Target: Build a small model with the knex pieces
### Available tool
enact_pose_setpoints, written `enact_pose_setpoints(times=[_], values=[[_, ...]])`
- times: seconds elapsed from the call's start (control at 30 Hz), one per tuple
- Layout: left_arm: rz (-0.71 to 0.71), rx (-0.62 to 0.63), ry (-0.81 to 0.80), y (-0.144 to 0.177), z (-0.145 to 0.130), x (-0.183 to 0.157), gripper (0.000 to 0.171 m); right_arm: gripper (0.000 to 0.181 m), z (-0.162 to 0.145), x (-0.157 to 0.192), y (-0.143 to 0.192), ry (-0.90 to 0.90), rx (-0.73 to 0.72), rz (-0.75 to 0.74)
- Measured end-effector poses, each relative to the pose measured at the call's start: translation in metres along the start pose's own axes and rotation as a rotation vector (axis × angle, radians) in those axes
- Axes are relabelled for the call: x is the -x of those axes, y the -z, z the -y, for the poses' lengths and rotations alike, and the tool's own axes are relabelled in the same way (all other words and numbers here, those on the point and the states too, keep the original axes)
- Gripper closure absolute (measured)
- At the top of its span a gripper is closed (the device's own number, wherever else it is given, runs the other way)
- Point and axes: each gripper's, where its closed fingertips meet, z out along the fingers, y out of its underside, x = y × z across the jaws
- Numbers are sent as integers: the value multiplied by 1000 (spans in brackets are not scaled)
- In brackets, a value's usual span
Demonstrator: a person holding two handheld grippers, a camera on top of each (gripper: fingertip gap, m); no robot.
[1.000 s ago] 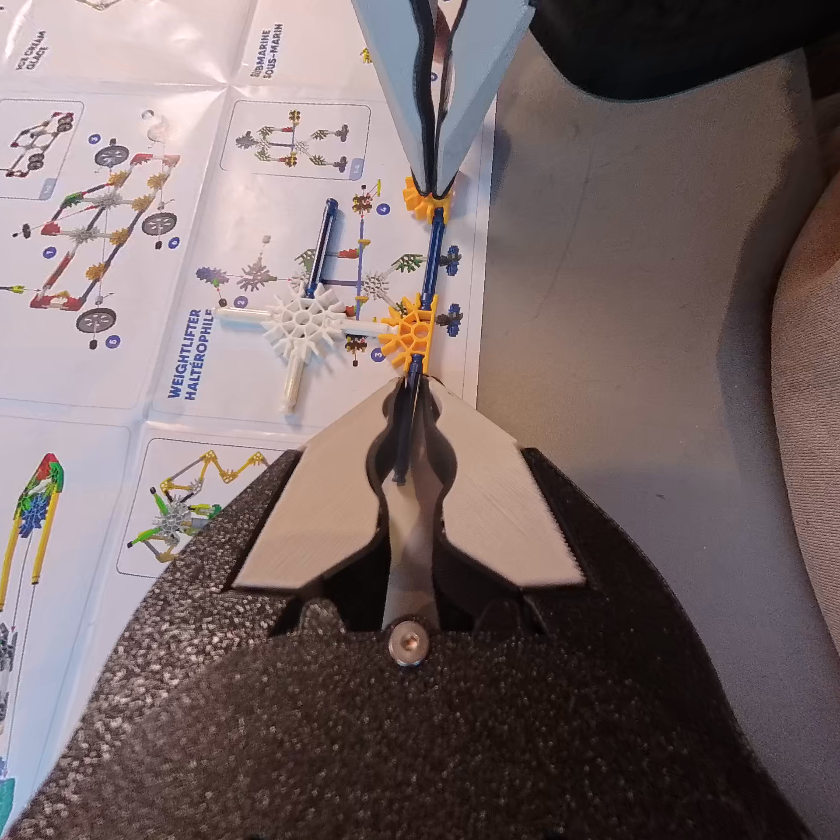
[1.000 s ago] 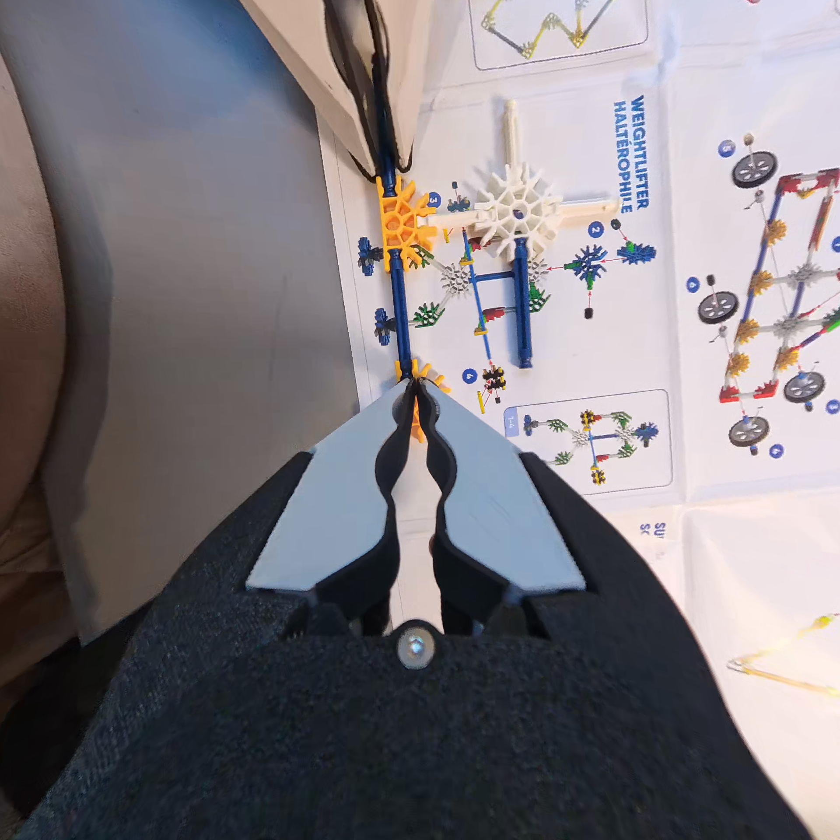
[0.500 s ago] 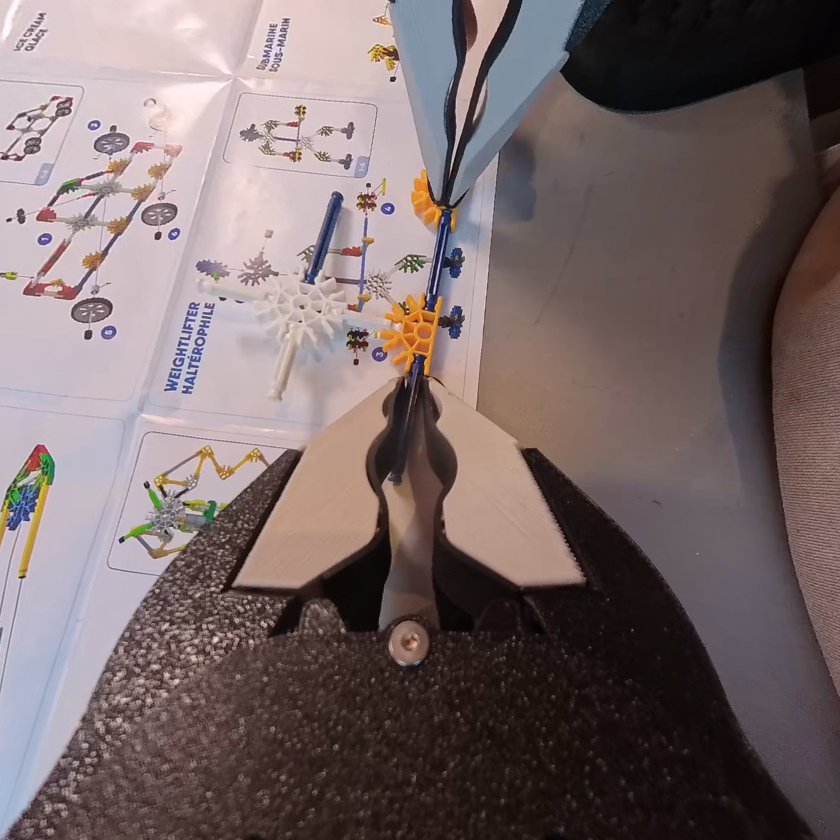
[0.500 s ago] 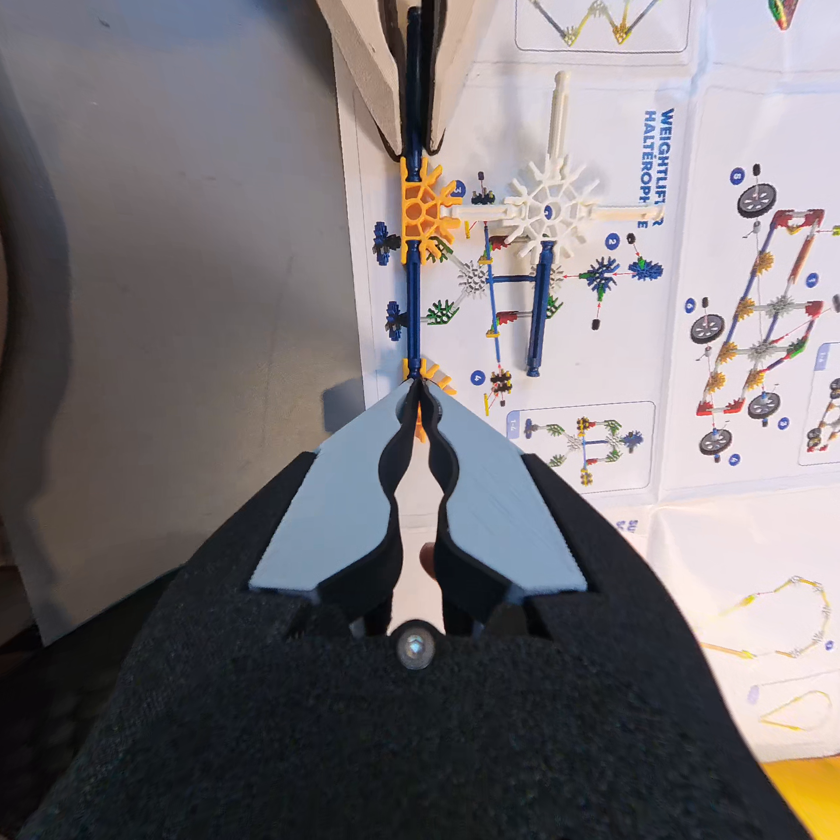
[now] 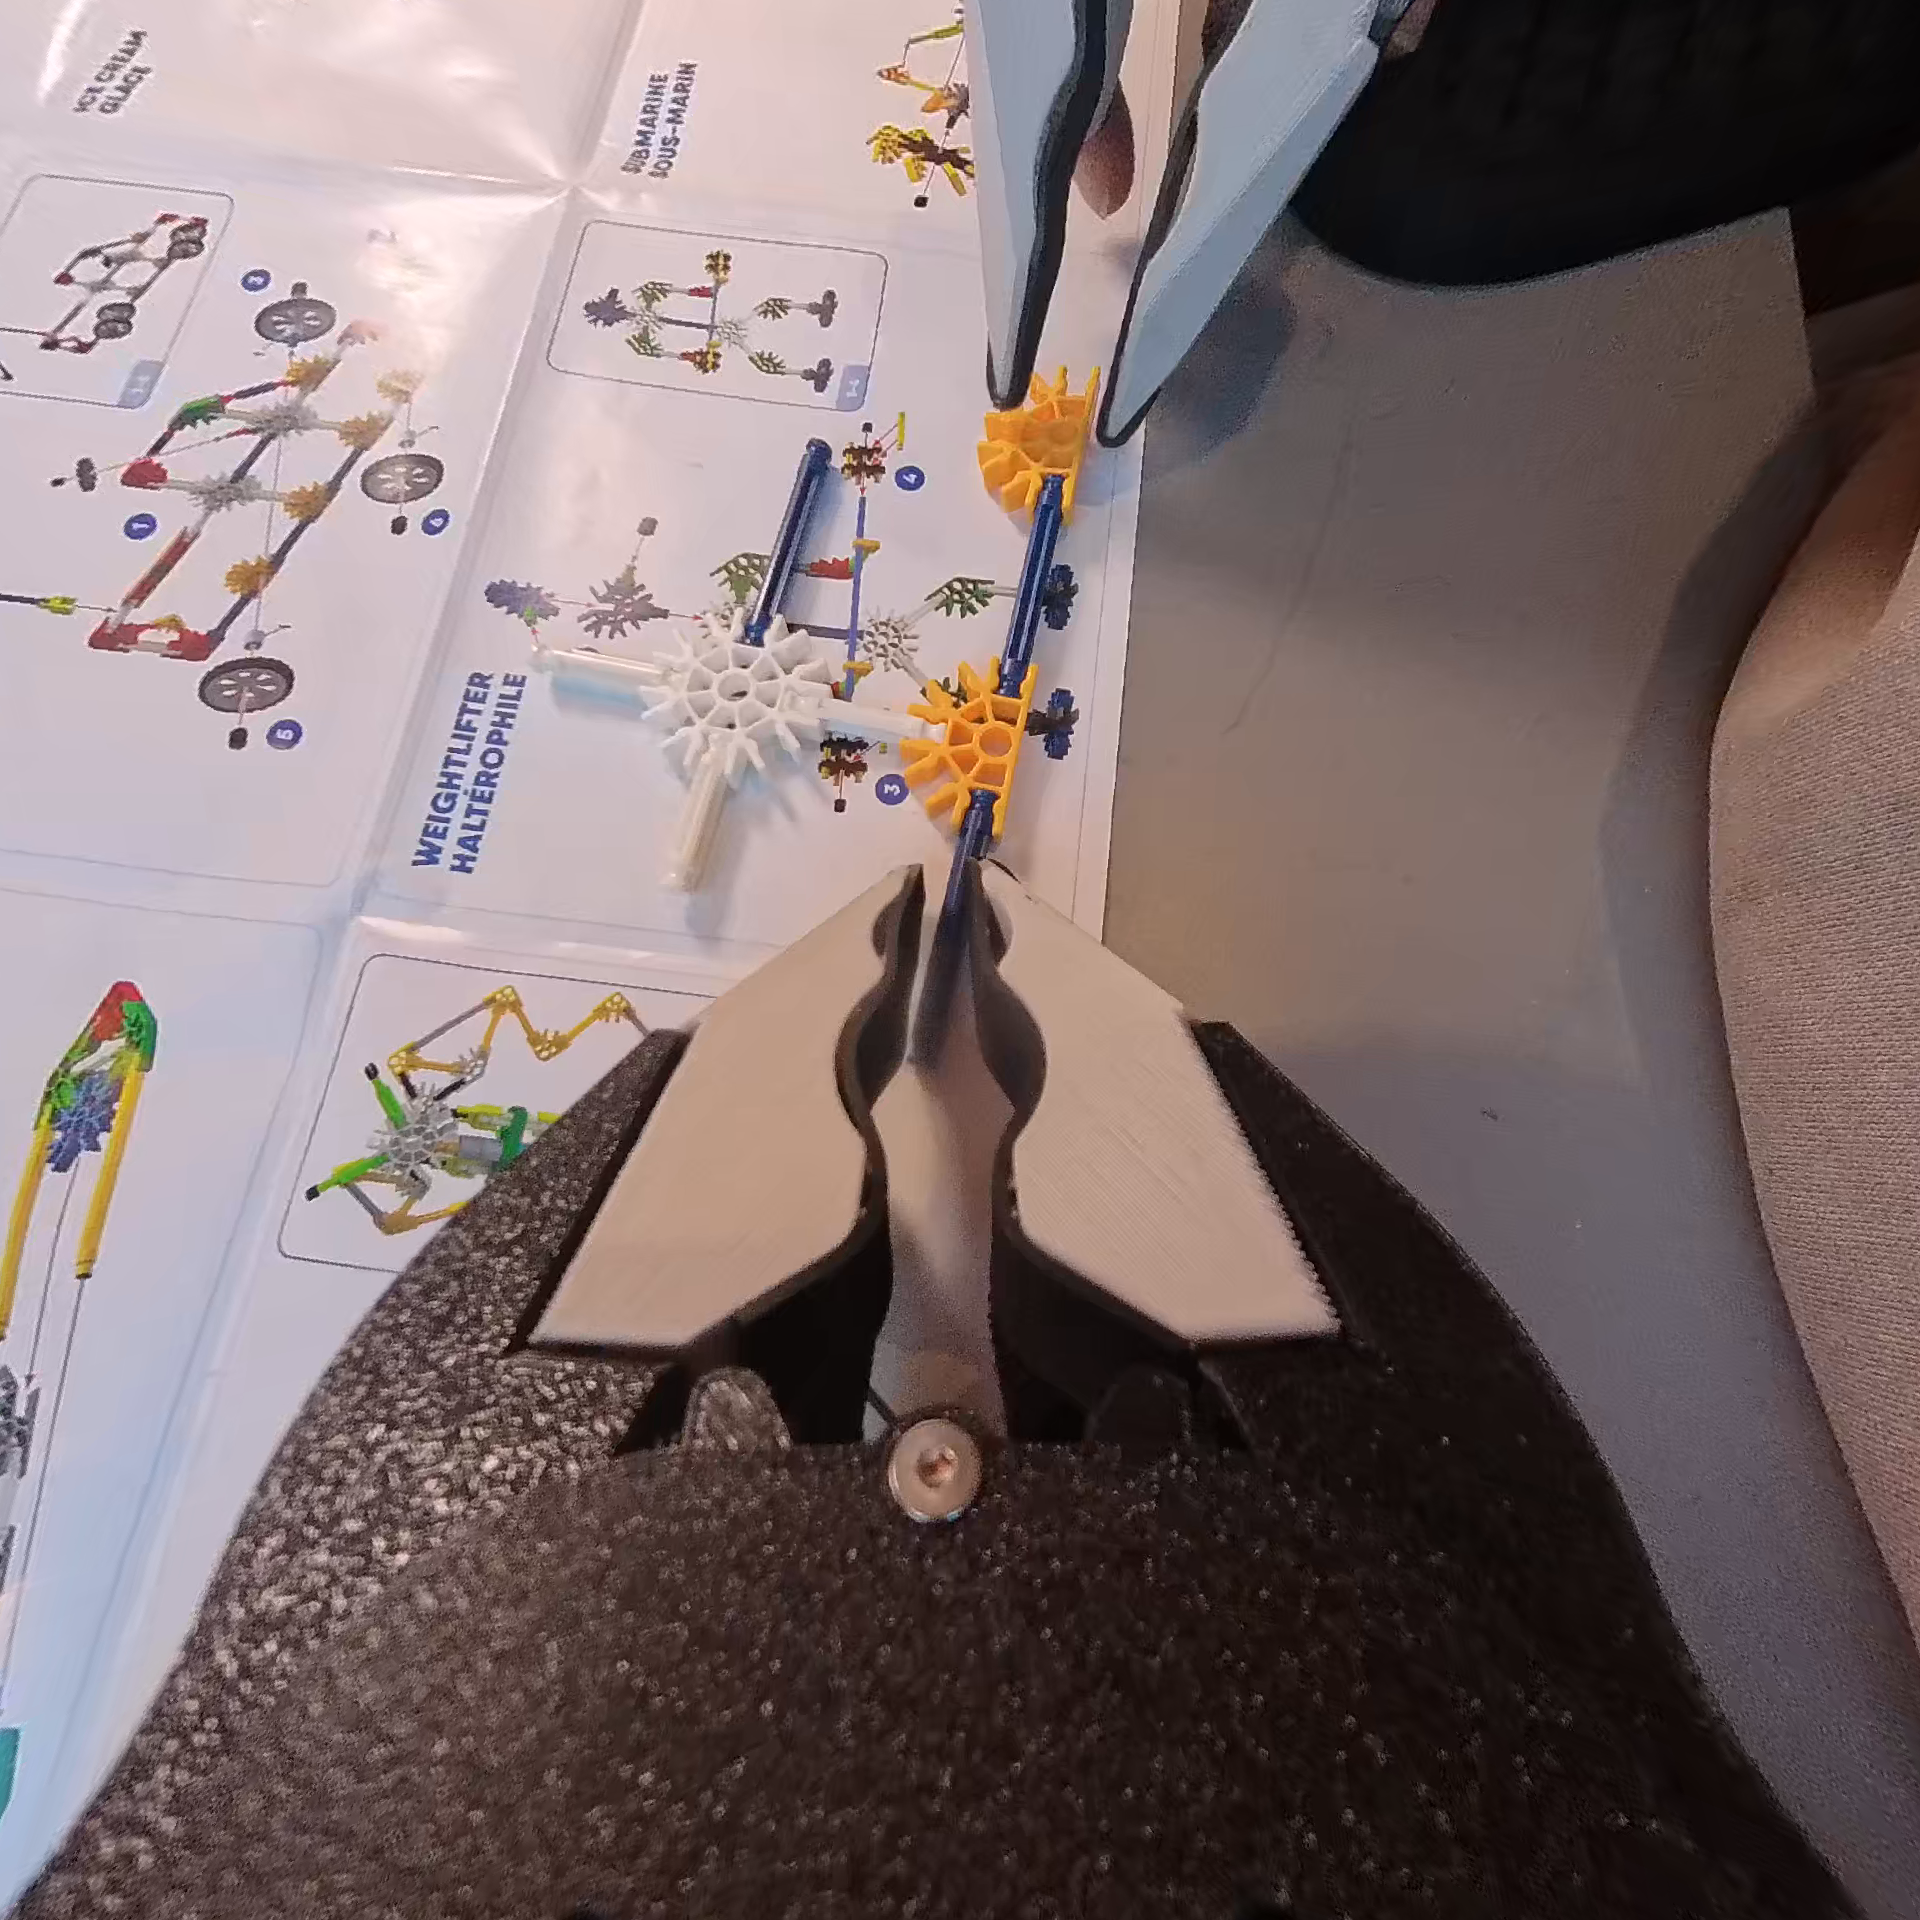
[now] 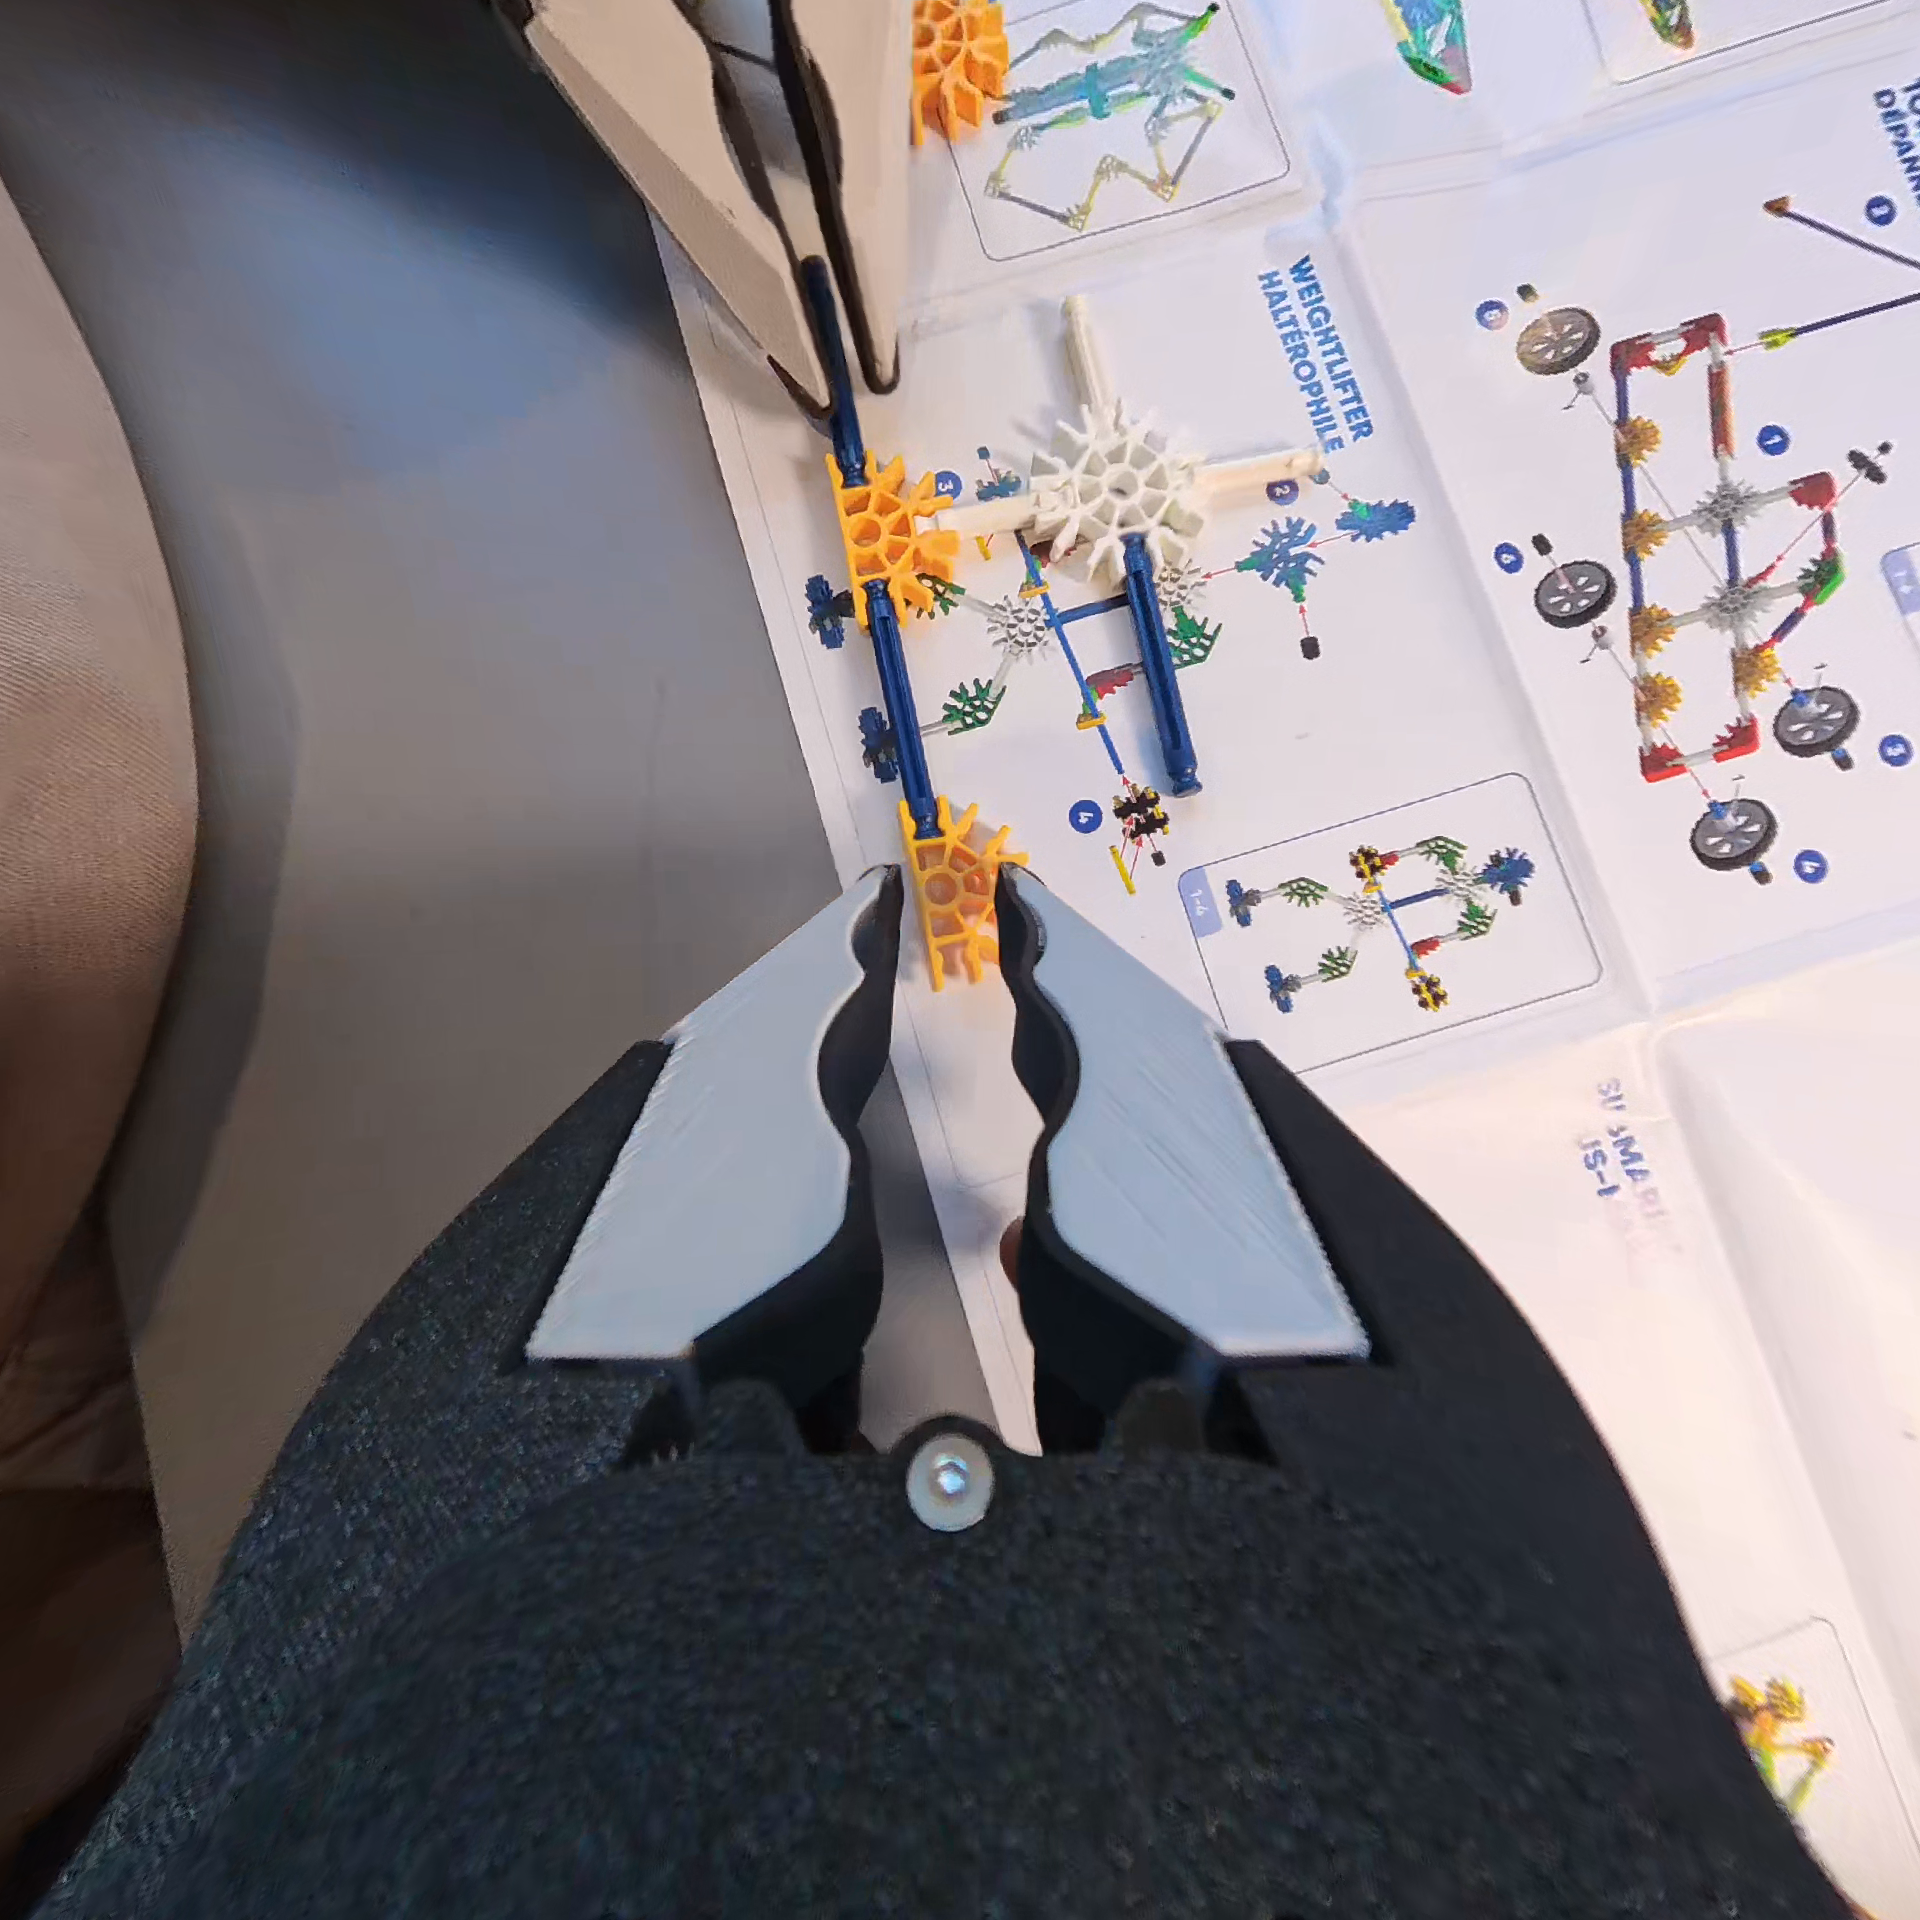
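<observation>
A toy rod-and-connector build lies on a printed instruction sheet point(image 5: 312, 810). A white snowflake connector point(image 5: 732, 696) joins by a white rod to an orange connector point(image 5: 971, 743). A blue rod point(image 5: 1034, 582) runs from it to a second orange connector point(image 5: 1039, 436). My left gripper point(image 5: 958, 883) is shut on the short blue rod point(image 5: 961, 862) that sticks out of the first orange connector. My right gripper point(image 6: 948, 883) is open, its jaws on either side of the second orange connector point(image 6: 951, 894) with small gaps. It also shows at the top of the left wrist view point(image 5: 1060, 410).
The sheet's edge runs beside the build, with grey tabletop point(image 5: 1455, 727) beyond it. A beige cushion point(image 5: 1829, 935) lies past the table edge. Another orange connector point(image 6: 951, 68) lies on the sheet behind the left gripper point(image 6: 847, 374). A loose-ended blue rod point(image 6: 1158, 665) sticks out of the white connector. One gripper's finger ends stand about 11 cm off the other's.
My right gripper was shut on the end orange connector and has opened, letting it go. My left gripper stays shut on the blue rod. The build has shifted slightly on the sheet.
</observation>
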Motion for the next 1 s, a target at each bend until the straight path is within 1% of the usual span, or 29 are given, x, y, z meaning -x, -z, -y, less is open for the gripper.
enact_pose_setpoints(times=[0.1, 0.17, 0.23, 0.33, 0.47, 0.57, 0.63, 0.77, 0.83, 0.9, 1.0], values=[[-14, 2, 4, -1, 0, -3, 170, 167, -2, -2, -3, 14, 15, -3], [-12, 1, 4, -2, 0, -3, 170, 168, -1, -7, -3, 14, 21, -8], [-18, -2, 7, -1, 1, -3, 163, 169, 1, -11, -2, 26, 21, -9], [-21, -50, 38, 7, 8, 1, 159, 166, 10, -16, 4, 19, -16, -13], [67, -104, 87, 19, 12, 24, 158, 164, 15, -22, 10, 9, -49, -39], [148, -78, 105, 19, 5, 41, 160, 164, 12, -21, 10, 9, -51, -45], [168, -62, 94, 19, 2, 43, 159, 164, 10, -20, 11, 10, -57, -52], [155, -64, 60, 26, 4, 41, 157, 164, 13, -24, 14, 11, -117, -92], [144, -78, 53, 31, 5, 41, 158, 164, 13, -21, 14, -9, -135, -71], [119, -91, 54, 33, 6, 39, 160, 166, 9, -16, 10, -12, -117, -49], [43, -82, 27, 27, 6, 22, 163, 173, 6, -10, 3, 10, -78, -26]])
